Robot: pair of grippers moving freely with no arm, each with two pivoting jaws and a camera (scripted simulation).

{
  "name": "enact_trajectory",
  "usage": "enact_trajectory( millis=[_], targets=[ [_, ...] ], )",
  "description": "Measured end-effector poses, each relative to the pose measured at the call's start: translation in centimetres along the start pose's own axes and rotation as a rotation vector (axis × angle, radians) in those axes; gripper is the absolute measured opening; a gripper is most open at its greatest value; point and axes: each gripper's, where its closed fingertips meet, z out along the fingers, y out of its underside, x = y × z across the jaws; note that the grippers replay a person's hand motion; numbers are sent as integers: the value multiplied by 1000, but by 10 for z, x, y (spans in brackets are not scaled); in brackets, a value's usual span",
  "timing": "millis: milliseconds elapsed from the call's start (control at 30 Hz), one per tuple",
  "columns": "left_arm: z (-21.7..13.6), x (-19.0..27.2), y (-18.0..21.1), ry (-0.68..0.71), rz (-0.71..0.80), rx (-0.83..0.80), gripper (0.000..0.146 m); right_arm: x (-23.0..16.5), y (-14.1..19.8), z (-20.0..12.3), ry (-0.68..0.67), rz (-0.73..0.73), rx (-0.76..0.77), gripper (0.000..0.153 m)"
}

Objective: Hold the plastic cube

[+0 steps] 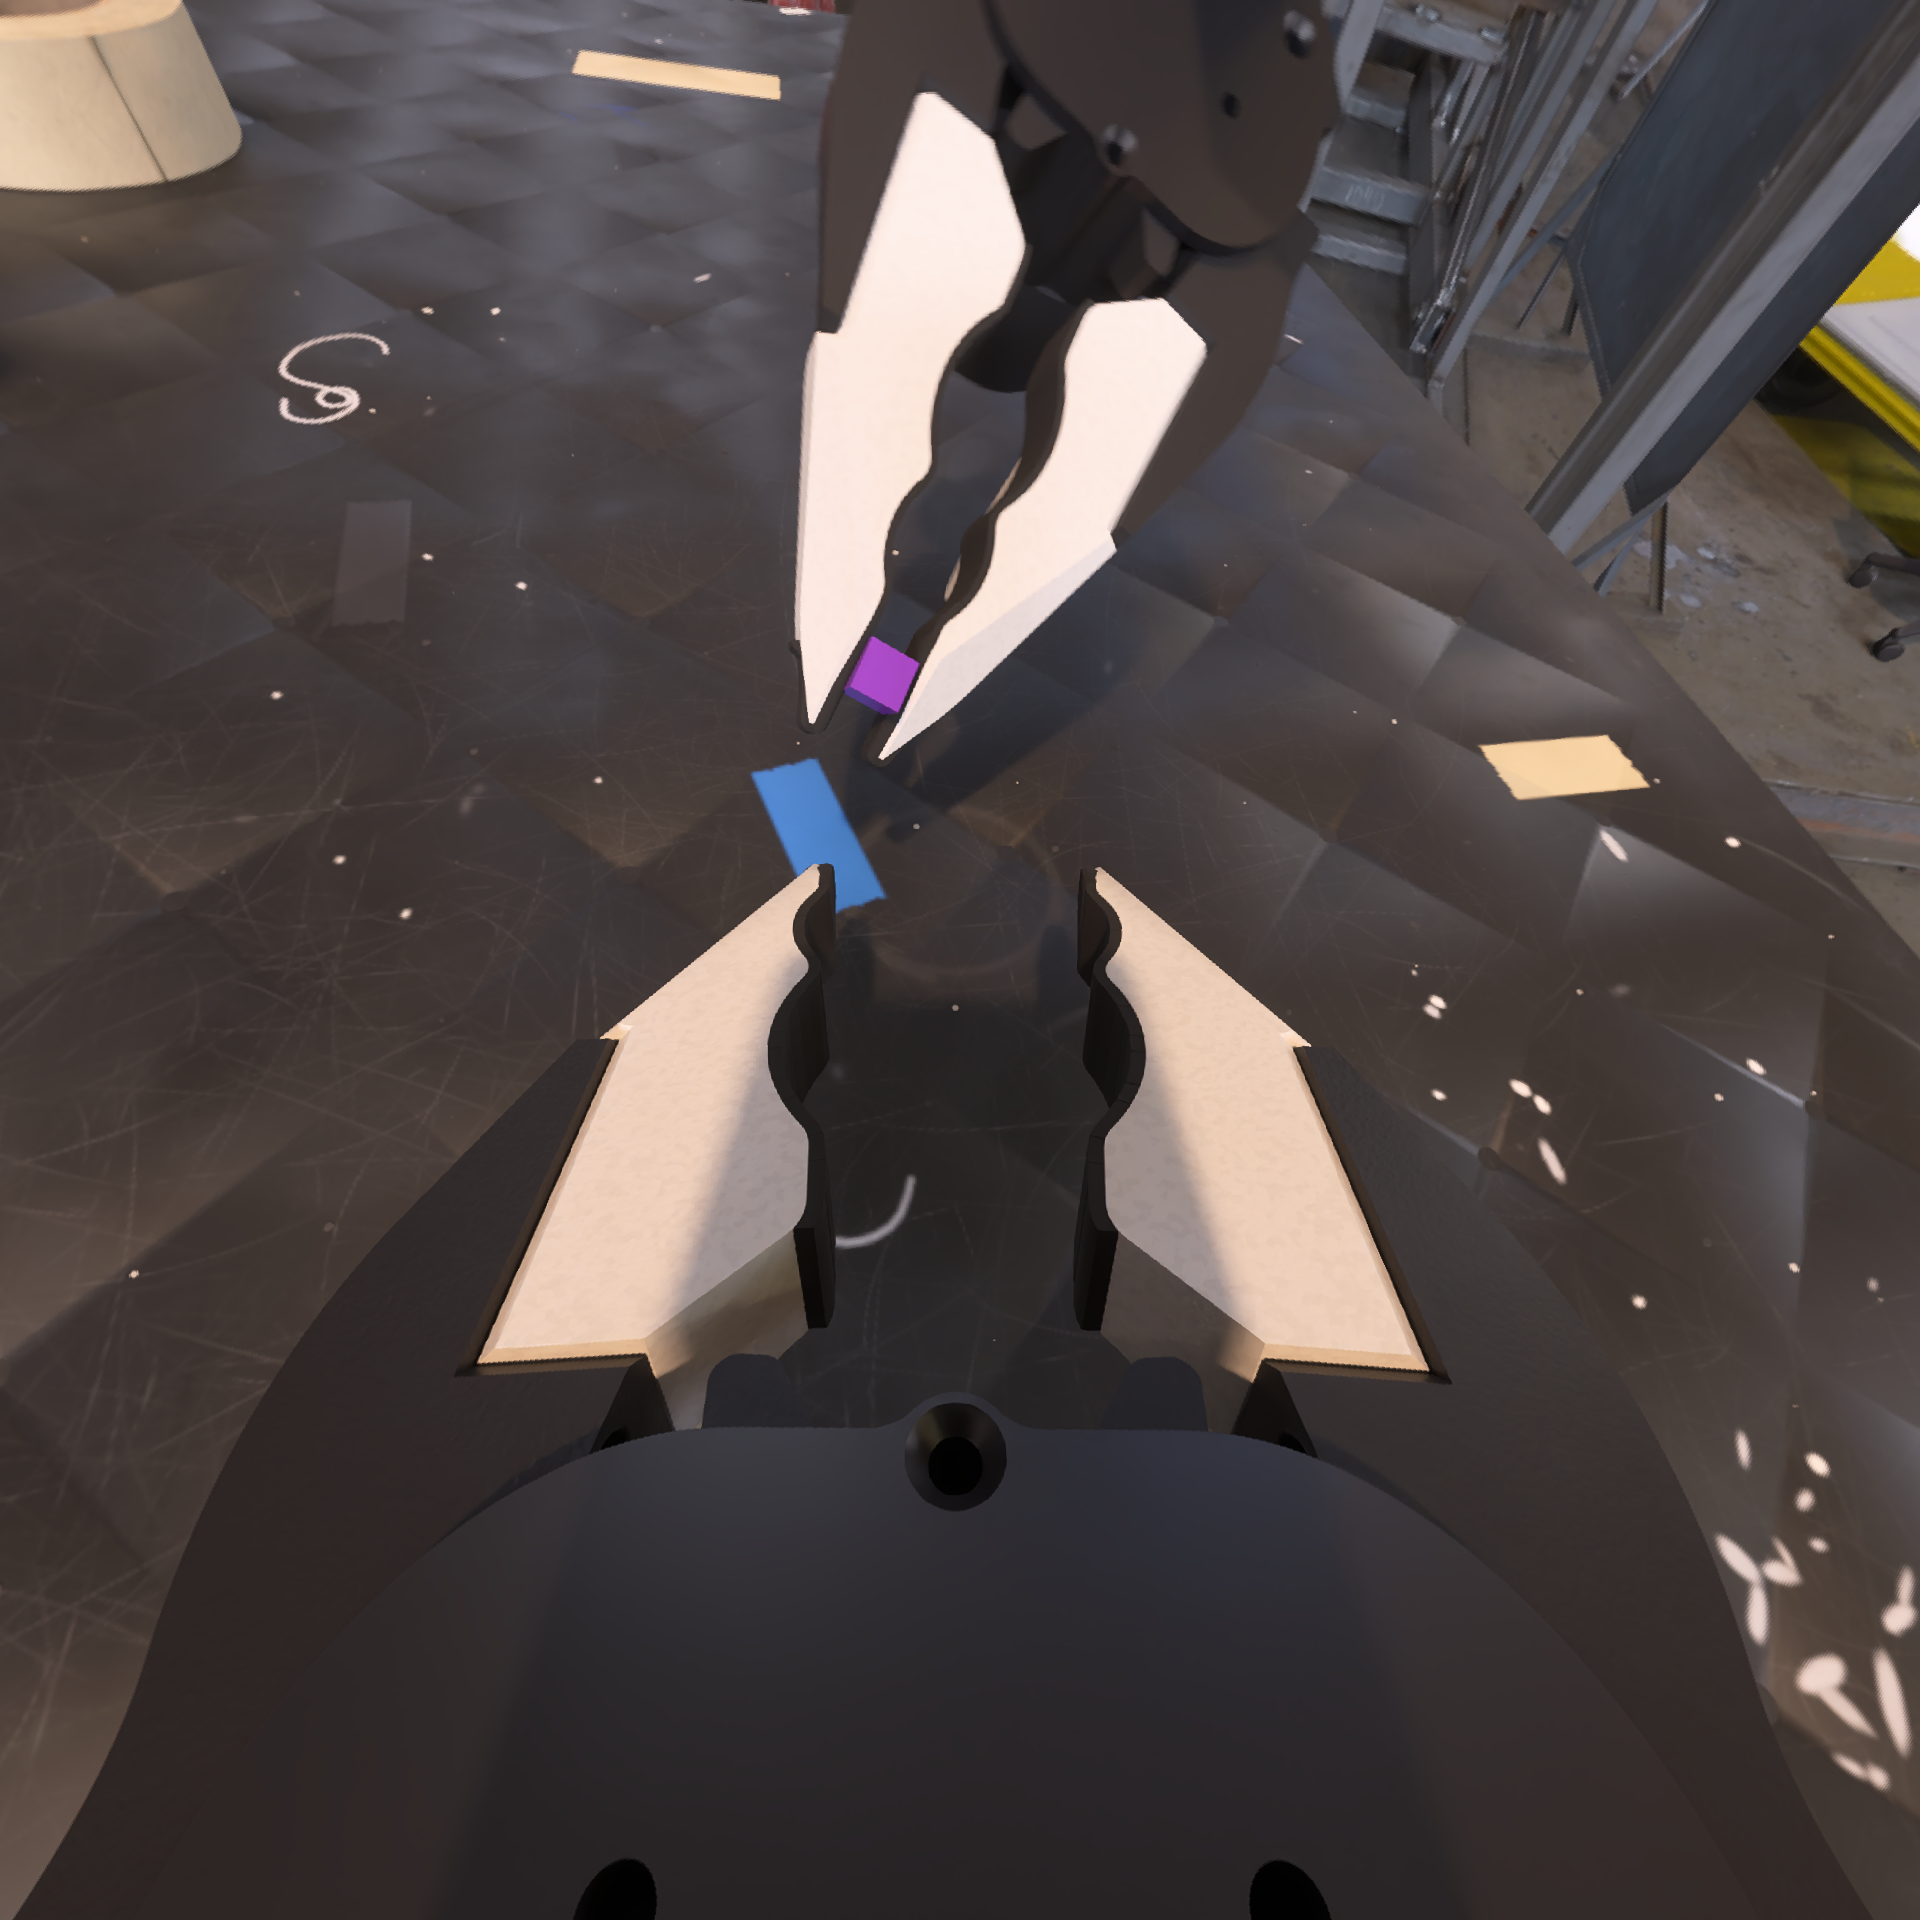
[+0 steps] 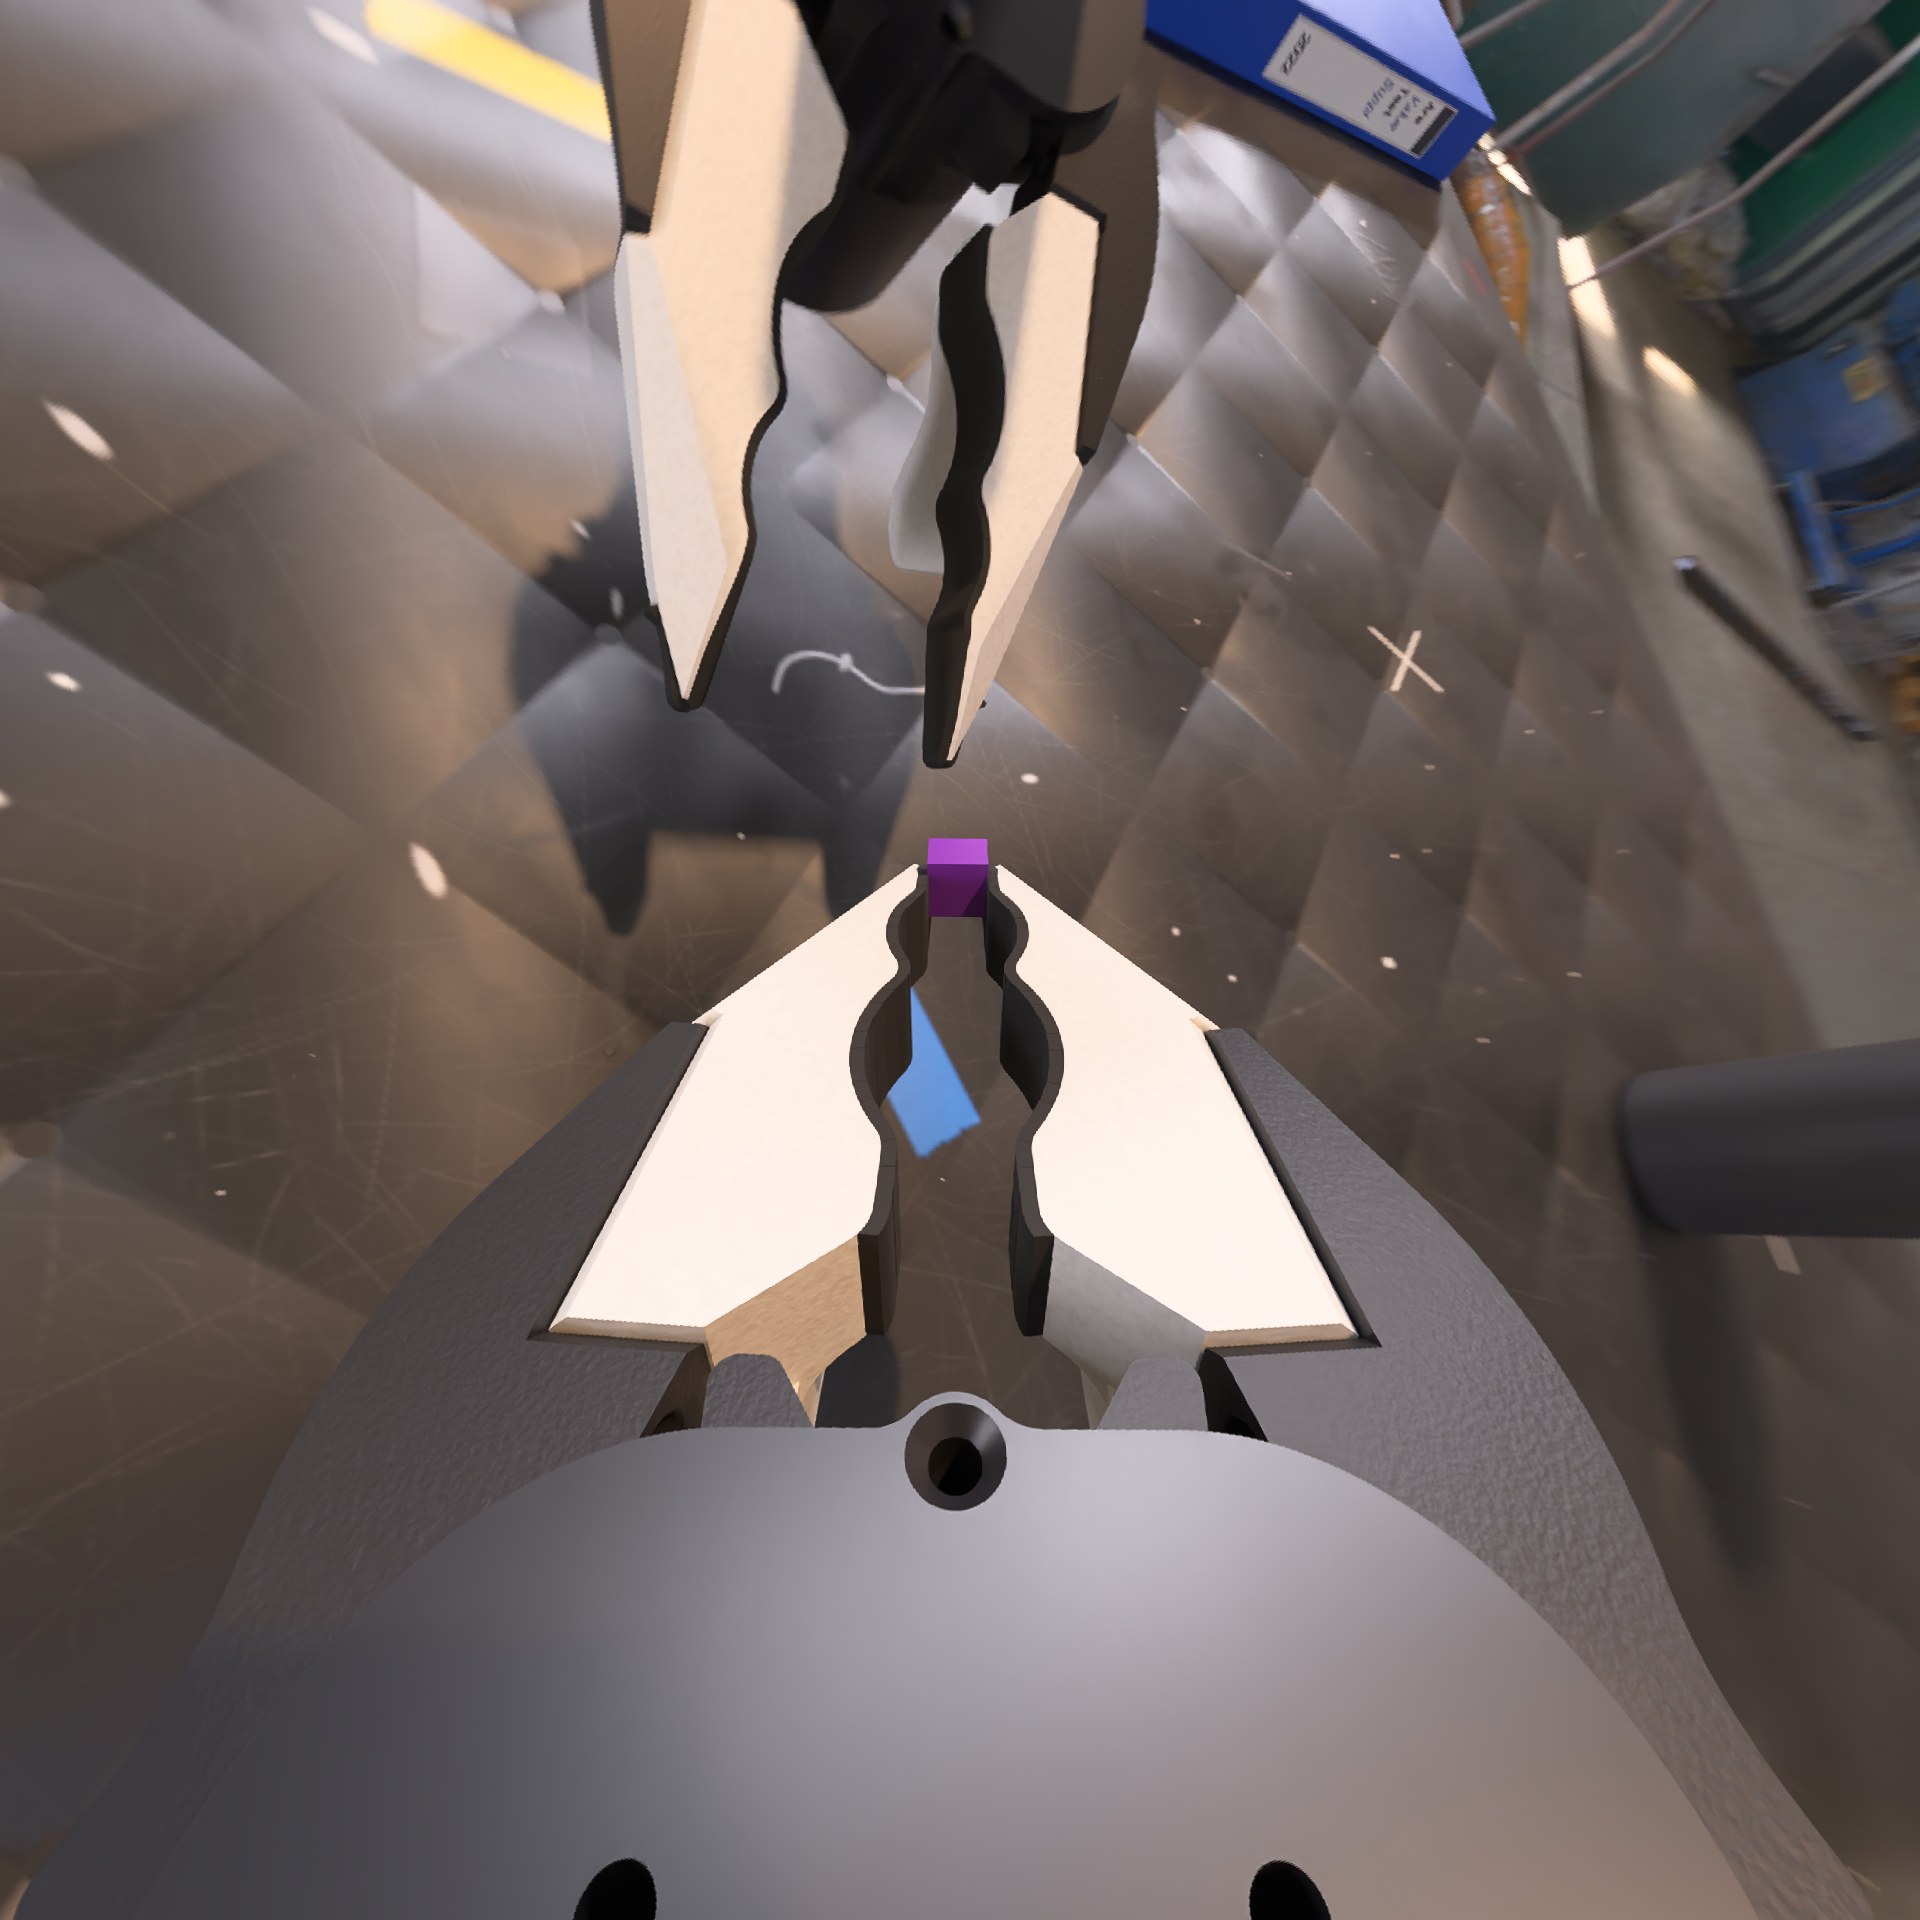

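1. At the far left of the left wrist view, a pale wooden stump-like block [image 1: 99, 99] stands on the dark, scratched worktop [image 1: 312, 779], near the top corner. A white chalk curl [image 1: 327, 379] is drawn on the surface below it, and a strip of tan tape [image 1: 675, 75] lies farther back.
2. Toward the centre, a strip of blue tape [image 1: 816, 831] lies flat on the worktop, just ahead of the left gripper's [image 1: 956, 894] left fingertip.
3. The left gripper's fingers are released: a wide gap shows between them and nothing sits in it. It is near the cube but apart from it.
4. Above the blue tape, the right gripper [image 1: 847, 738] points down toward the worktop. Its fingers are clenched on the purple plastic cube [image 1: 881, 675], which sits between them close to the tips.
5. At the right of the same view, a second piece of tan tape [image 1: 1564, 766] lies on the worktop, with metal framing [image 1: 1507, 208] beyond the worktop's edge.
6. In the right wrist view, the cube [image 2: 957, 878] is pinched between the right gripper's [image 2: 957, 883] fingertips, each finger touching one side face. The blue tape [image 2: 930, 1081] shows through the gap behind the cube.
7. Beyond the cube, the left gripper [image 2: 810, 727] hangs with fingers spread. A blue binder [image 2: 1351, 73] lies at the upper right.
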Motion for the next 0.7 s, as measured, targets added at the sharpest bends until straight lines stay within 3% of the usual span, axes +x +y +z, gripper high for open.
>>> enact_trajectory(
  millis=[233, 700],
  targets=[
    [-2, 2, 0, 43, 37, 22, 46, -4, -2, 0, -185, 214, 152, 9],
    [-4, 6, 2, 99, 19, 42, 46, -7, -1, 3, -303, 392, 199, 9]
  ],
)
